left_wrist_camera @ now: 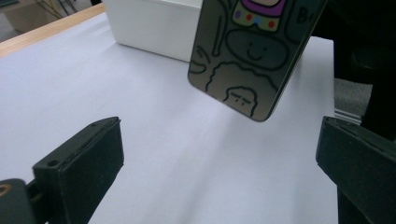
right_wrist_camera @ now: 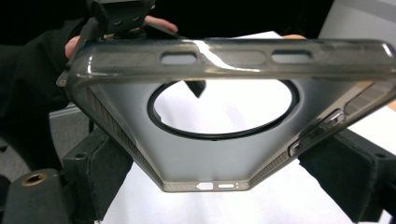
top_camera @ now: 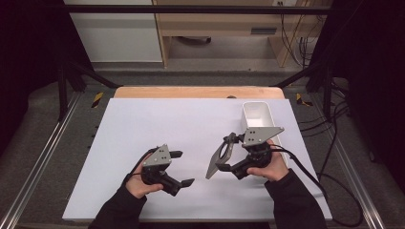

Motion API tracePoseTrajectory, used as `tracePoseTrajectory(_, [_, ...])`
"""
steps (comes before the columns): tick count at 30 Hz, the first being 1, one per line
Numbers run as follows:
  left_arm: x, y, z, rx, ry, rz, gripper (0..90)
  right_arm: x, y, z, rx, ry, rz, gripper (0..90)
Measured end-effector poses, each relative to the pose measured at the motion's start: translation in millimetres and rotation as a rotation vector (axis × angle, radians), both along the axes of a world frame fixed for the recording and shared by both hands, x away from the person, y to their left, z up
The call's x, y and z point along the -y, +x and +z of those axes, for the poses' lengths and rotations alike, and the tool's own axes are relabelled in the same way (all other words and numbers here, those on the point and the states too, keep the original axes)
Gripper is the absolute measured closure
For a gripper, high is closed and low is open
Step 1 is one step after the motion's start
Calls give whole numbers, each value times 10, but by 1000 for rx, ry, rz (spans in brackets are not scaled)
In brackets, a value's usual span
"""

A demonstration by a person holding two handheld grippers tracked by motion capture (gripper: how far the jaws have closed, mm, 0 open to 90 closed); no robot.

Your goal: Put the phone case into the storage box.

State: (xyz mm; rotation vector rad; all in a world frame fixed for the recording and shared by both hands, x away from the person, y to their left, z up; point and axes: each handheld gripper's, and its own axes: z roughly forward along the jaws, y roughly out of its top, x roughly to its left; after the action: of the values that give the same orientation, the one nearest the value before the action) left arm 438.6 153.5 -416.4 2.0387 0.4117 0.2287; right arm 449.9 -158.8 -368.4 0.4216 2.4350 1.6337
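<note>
Both my hands sit at the near edge of the white sheet (top_camera: 143,129). Right gripper (top_camera: 228,153) pinches a smoky phone case (top_camera: 218,161) by its sides, tilted up off the sheet near the white bin (top_camera: 258,113). Left gripper (top_camera: 184,168) hangs spread wide, holding nothing (just aimed at the case). My worry: soft case walls could flex and pop out of the pinch.
</note>
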Motion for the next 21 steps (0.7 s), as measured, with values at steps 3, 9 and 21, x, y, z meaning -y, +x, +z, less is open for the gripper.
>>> tracePoseTrajectory(3, [-68, 4, -12, 0, -5, 37, 5, 38, 4, 21, -2, 9, -33, 120])
tracePoseTrajectory(9, [-235, -1, -36, 20, -30, 115, 4, 79, -12, 59, 12, 18, -77, 120])
tracePoseTrajectory(21, [-584, -32, -69, 47, -70, 246, 5, 161, -30, 144, 21, 32, -167, 121])
